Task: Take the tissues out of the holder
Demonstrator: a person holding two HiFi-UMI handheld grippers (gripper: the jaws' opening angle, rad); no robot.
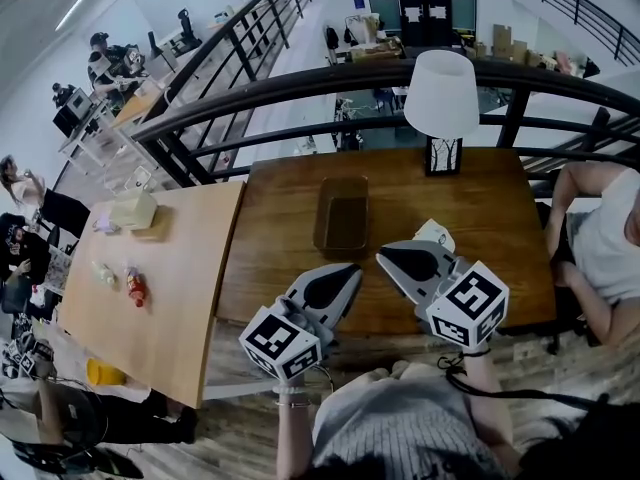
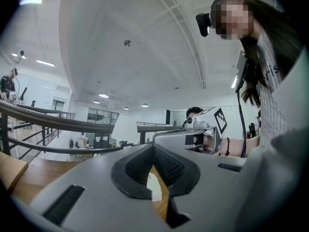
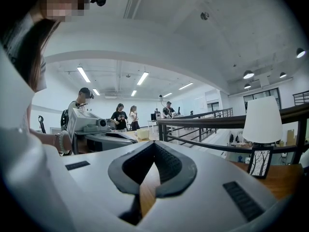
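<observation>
Left tongs (image 1: 350, 270) and right tongs (image 1: 384, 258) are both pinched closed on nothing; I hold them level just short of the brown holder (image 1: 323, 218) on the wooden counter (image 1: 280, 230).

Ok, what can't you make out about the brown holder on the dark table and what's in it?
- Brown rectangular holder: in the head view, too small and dark to show whether anything remains inside; neither gripper view shows it.
- White object: in the head view, partly behind the right gripper; what it is, unclear.
- Small items on the pale wooden table: too small to name.
</observation>
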